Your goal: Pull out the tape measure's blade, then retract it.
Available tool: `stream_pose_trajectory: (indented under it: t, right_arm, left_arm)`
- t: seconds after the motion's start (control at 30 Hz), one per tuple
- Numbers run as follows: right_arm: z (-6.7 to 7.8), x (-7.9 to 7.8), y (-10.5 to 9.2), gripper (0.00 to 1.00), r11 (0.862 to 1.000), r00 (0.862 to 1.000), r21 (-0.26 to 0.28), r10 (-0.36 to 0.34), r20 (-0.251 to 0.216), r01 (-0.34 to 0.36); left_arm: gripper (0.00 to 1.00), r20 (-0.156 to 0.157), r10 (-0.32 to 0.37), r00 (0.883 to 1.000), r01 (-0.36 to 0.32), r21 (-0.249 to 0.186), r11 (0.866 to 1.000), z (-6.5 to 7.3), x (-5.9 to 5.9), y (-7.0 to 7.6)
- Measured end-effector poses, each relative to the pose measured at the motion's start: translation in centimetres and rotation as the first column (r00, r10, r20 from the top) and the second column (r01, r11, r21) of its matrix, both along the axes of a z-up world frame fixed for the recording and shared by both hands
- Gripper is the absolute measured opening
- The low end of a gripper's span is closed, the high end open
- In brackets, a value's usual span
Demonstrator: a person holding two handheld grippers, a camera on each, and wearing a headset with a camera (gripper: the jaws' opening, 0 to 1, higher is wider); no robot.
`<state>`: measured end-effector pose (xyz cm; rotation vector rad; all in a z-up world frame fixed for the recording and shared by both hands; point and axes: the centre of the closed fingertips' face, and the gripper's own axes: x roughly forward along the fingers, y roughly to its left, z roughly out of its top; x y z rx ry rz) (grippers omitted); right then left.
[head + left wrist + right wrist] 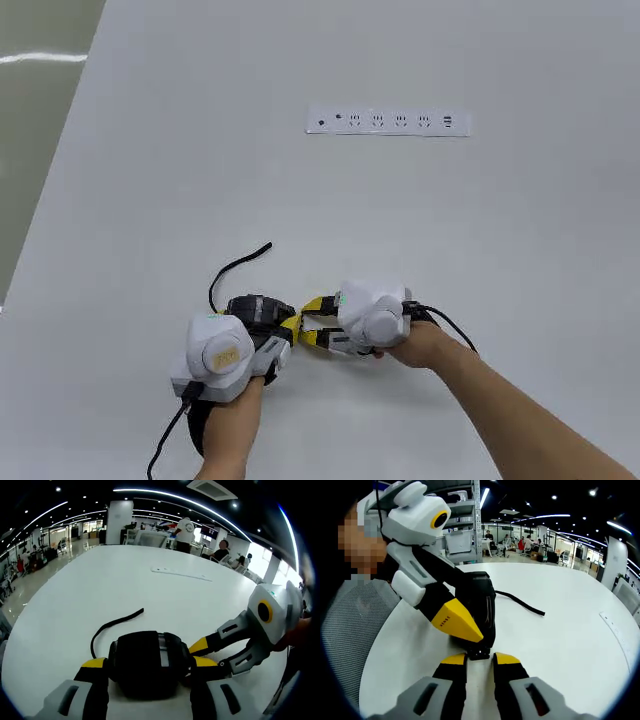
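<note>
Near the white table's (400,220) front edge, the left gripper (150,664) clamps the black tape measure (258,308) by its case, while the right gripper (310,322) pinches the blade tab (479,654) at its mouth.

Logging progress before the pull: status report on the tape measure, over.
Left gripper shut on tape measure. Right gripper pinching its blade tab; blade not out yet. Nothing in the pull path; power strip far off.

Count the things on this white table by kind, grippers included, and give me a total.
tape measure: 1
power strip: 1
grippers: 2, the left gripper and the right gripper
total: 4
</note>
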<state>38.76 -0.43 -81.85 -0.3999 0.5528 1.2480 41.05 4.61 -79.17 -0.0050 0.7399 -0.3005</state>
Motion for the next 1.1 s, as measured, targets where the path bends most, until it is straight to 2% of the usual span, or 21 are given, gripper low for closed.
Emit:
stream_pose_trajectory:
  t: [0.17,0.33,0.6,0.67,0.7,0.73,0.83,0.97,1.1]
  right_arm:
    - [0.1,0.0,-0.1,0.26,1.000,1.000,-0.001,-0.007,0.003,0.007]
    - [0.6,-0.1,-1.2,0.36,0.999,0.999,-0.010,-0.051,0.007,0.051]
    - [1.0,-0.3,-3.3,0.53,0.989,0.989,-0.022,-0.144,-0.013,0.144]
    - [1.2,-0.4,-4.0,0.57,0.984,0.984,-0.014,-0.177,-0.020,0.176]
    - [1.3,-0.6,-4.3,0.59,0.980,0.980,-0.007,-0.197,-0.026,0.197]
    - [1.4,-0.7,-4.6,0.63,0.978,0.977,-0.001,-0.209,-0.030,0.209]
    - [1.7,-0.9,-5.5,0.70,0.969,0.969,0.011,-0.247,-0.023,0.247]
    - [2.4,-1.4,-6.7,0.78,0.952,0.953,0.041,-0.301,-0.030,0.302]
    - [2.6,-2.0,-7.7,0.83,0.942,0.943,0.054,-0.331,-0.034,0.332]
  left_arm:
    - [0.66,0.008,-0.016,1.000,0.016,0.010,1.000,0.2,0.0,0.0]
    - [0.70,0.004,-0.094,0.996,0.094,0.006,0.996,0.2,-0.6,0.1]
    - [0.75,0.007,-0.210,0.978,0.210,0.009,0.978,0.1,-1.2,0.0]
    - [0.76,0.018,-0.250,0.968,0.250,0.009,0.968,0.3,-1.2,-0.1]
    - [0.77,0.030,-0.286,0.958,0.286,0.006,0.958,0.5,-1.3,-0.3]
    - [0.79,0.037,-0.299,0.953,0.299,0.007,0.954,0.5,-1.4,-0.3]
    - [0.83,0.042,-0.338,0.940,0.337,0.013,0.941,0.6,-1.6,-0.3]
    - [0.85,0.057,-0.405,0.913,0.404,0.036,0.914,0.4,-2.3,-0.1]
    - [0.86,0.070,-0.425,0.902,0.424,0.031,0.905,0.3,-2.7,0.4]
